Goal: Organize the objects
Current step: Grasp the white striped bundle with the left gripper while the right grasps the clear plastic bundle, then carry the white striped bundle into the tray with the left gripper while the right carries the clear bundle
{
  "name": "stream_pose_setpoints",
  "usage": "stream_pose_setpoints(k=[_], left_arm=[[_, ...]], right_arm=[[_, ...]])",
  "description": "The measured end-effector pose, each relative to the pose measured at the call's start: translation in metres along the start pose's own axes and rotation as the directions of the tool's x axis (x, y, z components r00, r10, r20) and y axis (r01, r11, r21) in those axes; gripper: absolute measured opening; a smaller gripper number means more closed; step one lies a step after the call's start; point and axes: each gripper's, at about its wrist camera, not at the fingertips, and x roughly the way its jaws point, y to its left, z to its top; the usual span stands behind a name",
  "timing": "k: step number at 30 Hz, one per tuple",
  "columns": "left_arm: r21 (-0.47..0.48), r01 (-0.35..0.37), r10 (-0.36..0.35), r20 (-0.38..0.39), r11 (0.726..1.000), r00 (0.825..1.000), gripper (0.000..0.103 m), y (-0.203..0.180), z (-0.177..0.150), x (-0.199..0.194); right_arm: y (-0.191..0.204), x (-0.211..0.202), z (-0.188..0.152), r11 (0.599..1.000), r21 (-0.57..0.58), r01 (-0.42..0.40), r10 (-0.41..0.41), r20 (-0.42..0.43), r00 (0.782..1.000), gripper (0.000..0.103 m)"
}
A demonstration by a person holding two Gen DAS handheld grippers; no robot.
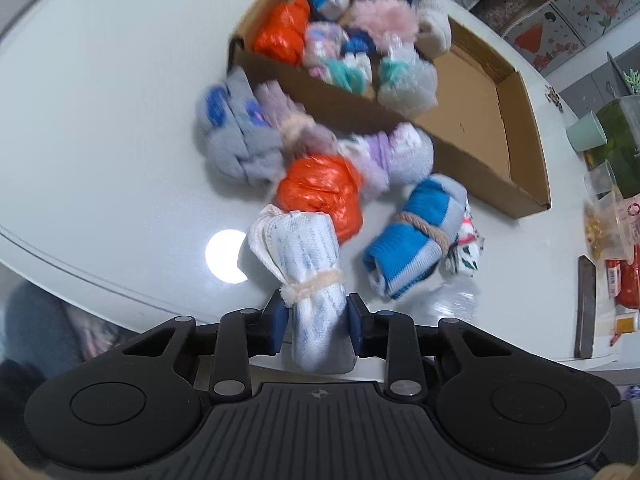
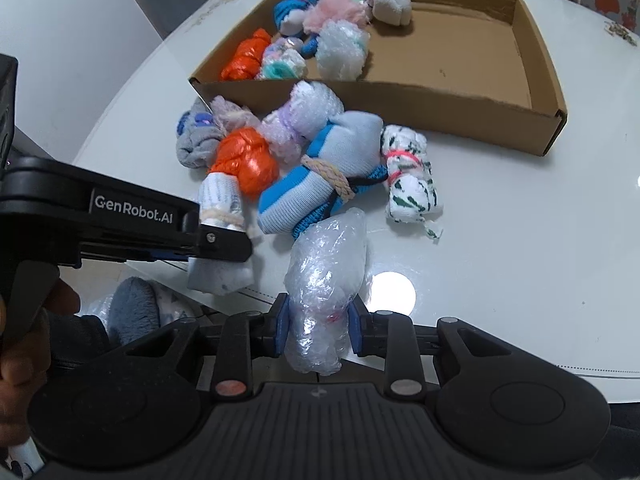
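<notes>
A shallow cardboard box lies on the white table with several bundles packed in its left end. My left gripper is shut on a white-and-blue sock roll tied with cream string, also in the right wrist view. My right gripper is shut on a clear plastic-wrap bundle. Loose on the table lie an orange bundle, a blue-and-grey sock roll, a grey bundle, a purple-white bundle and a white-green roll.
The box's right half is bare cardboard. At the table's right edge in the left wrist view stand a green cup, snack packets and a dark bar. The left gripper's body sits left of my right gripper.
</notes>
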Motion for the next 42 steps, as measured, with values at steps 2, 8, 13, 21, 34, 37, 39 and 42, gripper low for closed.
stream_pose_setpoints(k=[2, 8, 13, 21, 34, 37, 39, 42], left_arm=[[0.035, -0.023, 0.023, 0.022, 0.999, 0.999, 0.037, -0.001, 0.002, -0.008], [0.082, -0.081, 0.078, 0.041, 0.993, 0.996, 0.037, 0.004, 0.008, -0.017], [0.117, -0.102, 0.093, 0.084, 0.988, 0.992, 0.037, 0.003, 0.014, -0.027], [0.245, -0.117, 0.047, 0.276, 0.962, 0.96, 0.037, -0.025, 0.044, -0.067], [0.482, -0.187, 0.013, 0.342, 0.856, 0.94, 0.037, -0.081, 0.081, -0.06], [0.506, -0.18, 0.004, 0.329, 0.843, 0.944, 0.037, -0.087, 0.082, -0.051], [0.521, -0.18, -0.001, 0.327, 0.835, 0.945, 0.037, -0.09, 0.082, -0.046], [0.534, -0.179, -0.006, 0.326, 0.826, 0.945, 0.037, -0.094, 0.085, -0.039]], right_arm=[[-0.002, -0.006, 0.001, 1.0, 0.01, -0.004, 0.004, 0.017, 1.0, 0.026], [-0.015, -0.016, 0.005, 0.998, 0.054, -0.013, 0.01, 0.058, 0.998, 0.026], [-0.024, -0.025, 0.013, 0.996, 0.083, -0.016, 0.007, 0.104, 0.995, 0.026], [-0.054, -0.053, 0.039, 0.992, 0.129, -0.009, -0.019, 0.21, 0.978, 0.026], [-0.097, -0.065, 0.09, 0.993, 0.107, 0.05, -0.081, 0.312, 0.947, 0.026], [-0.104, -0.062, 0.098, 0.995, 0.091, 0.041, -0.068, 0.32, 0.945, 0.026], [-0.109, -0.058, 0.104, 0.995, 0.091, 0.032, -0.06, 0.318, 0.946, 0.026], [-0.114, -0.052, 0.111, 0.996, 0.087, 0.032, -0.057, 0.312, 0.948, 0.026]])
